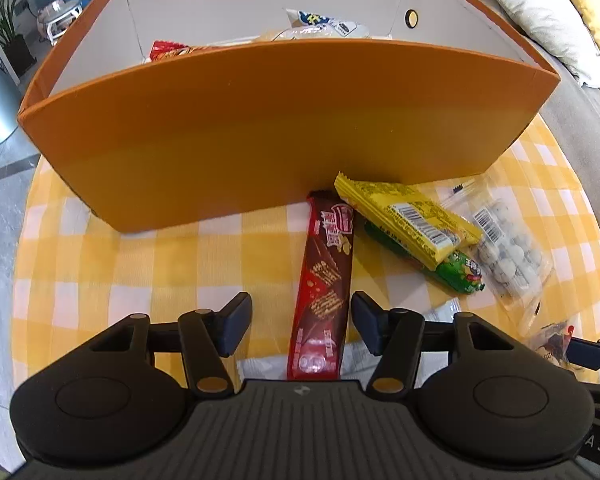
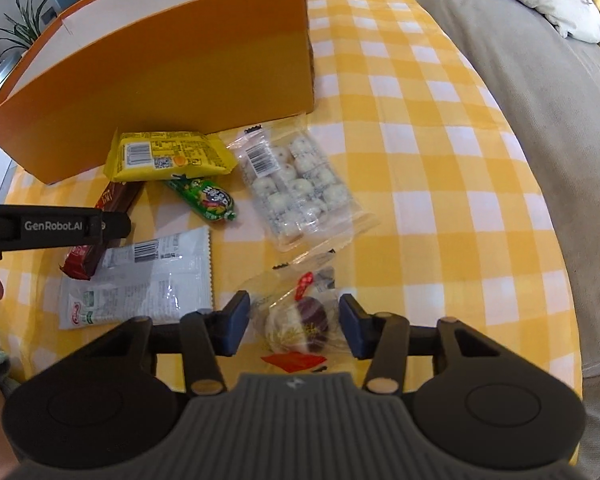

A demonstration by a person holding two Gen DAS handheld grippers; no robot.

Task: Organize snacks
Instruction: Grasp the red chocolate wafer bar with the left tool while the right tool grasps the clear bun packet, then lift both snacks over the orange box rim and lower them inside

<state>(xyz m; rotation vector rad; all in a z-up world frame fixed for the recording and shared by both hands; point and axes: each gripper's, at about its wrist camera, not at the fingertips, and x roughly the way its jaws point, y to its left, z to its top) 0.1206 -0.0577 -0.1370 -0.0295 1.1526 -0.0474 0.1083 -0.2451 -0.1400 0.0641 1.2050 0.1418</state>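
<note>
The left gripper point(image 1: 301, 322) has its fingers spread, a long red wafer bar point(image 1: 325, 280) lying between them, untouched, its far end at the orange box point(image 1: 260, 132). Right of the fingers lie a yellow barcoded packet point(image 1: 412, 220) and a green one point(image 1: 460, 270). The right gripper point(image 2: 294, 326), fingers apart, flanks a clear-wrapped pastry point(image 2: 300, 320). "GenRobot.AI" is printed on the left gripper's side.
</note>
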